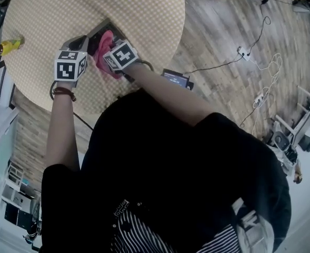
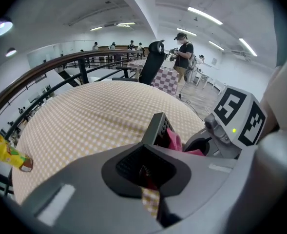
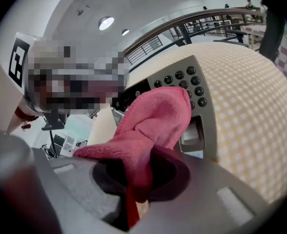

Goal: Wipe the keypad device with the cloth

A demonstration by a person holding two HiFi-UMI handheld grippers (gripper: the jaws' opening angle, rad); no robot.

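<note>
Yellow is spotted first: a small bottle is seen lying at the nine o'clock rim of the round checked table. Moving right, the left gripper is found just beside the keypad device, at its eight o'clock in the head view. Its jaws are drawn tight together, and only a dark sliver that cannot be identified is caught at the pinch. The device is tilted up from the tablecloth near the table's middle, keys turned toward the right gripper. And there it is: the pink cloth is clamped by its bunched tail between that gripper's closed jaws, and its free fold is pressed onto the key face. Further right, at three o'clock, white cables are strewn over the wooden floor.
</note>
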